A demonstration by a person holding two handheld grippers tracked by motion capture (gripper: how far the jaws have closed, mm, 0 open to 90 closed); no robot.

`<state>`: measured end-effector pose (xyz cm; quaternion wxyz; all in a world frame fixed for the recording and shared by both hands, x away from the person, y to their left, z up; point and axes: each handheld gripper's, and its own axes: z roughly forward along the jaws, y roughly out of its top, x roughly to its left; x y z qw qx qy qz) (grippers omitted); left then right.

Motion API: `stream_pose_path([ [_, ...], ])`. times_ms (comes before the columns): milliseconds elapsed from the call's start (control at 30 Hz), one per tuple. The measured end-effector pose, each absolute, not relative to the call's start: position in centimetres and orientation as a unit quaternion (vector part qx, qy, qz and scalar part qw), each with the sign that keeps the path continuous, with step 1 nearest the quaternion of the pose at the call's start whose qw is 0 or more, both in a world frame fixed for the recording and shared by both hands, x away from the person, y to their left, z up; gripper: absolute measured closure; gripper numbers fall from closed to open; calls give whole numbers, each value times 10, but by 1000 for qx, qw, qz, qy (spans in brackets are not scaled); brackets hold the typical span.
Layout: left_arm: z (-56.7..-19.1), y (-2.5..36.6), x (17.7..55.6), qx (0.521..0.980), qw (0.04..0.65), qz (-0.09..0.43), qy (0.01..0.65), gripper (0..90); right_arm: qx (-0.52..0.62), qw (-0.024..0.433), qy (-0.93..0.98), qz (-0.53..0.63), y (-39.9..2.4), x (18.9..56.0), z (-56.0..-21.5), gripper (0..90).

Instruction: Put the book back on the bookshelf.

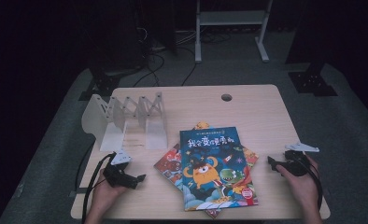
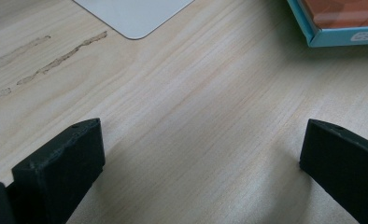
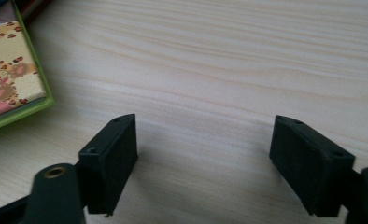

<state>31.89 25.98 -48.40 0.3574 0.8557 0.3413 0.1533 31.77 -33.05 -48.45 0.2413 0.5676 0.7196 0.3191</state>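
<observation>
A stack of picture books lies in the middle of the table, topped by a blue book (image 1: 217, 170) with an orange monster on its cover. A red book (image 1: 169, 163) sticks out from under it at the left. My left gripper (image 1: 139, 178) rests low at the front left of the stack, jaws open over bare wood (image 2: 203, 135). A blue-edged book corner (image 2: 341, 23) lies beyond it. My right gripper (image 1: 272, 162) sits to the right of the stack, also open with nothing between its jaws (image 3: 205, 126). A green-edged book corner (image 3: 9, 70) lies to its left.
A white folding book rack (image 1: 126, 119) stands at the table's back left, and its base plate corner (image 2: 130, 16) lies ahead of the left gripper. A round cable hole (image 1: 226, 97) is near the far edge. Cables and a metal frame stand on the floor behind.
</observation>
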Motion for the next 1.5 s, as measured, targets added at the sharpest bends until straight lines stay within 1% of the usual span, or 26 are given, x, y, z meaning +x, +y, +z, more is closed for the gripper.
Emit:
stream_pose_path([
  [33, -484, 260, 319, 856, 357, 153, 341, 0, 567, 239, 722, 317, -330, 318, -483, 263],
  [67, -484, 260, 319, 856, 358, 153, 341, 0, 567, 239, 722, 317, -330, 318, -483, 263],
  [100, -484, 260, 319, 856, 358, 153, 341, 0, 563, 239, 725, 317, -328, 318, -481, 285],
  [300, -484, 260, 319, 856, 358, 153, 341, 0, 559, 227, 727, 329, -326, 322, -473, 314],
  [700, -484, 260, 319, 856, 358, 153, 341, 0, 541, 219, 735, 344, -320, 333, -459, 337],
  [933, -484, 260, 319, 856, 358, 153, 341, 0, 526, 201, 740, 368, -307, 344, -449, 338],
  [1100, -484, 260, 319, 856, 358, 153, 341, 0, 517, 198, 744, 374, -298, 353, -442, 340],
  [1500, -484, 260, 319, 856, 358, 153, 341, 0, 502, 181, 753, 385, -280, 373, -440, 331],
])
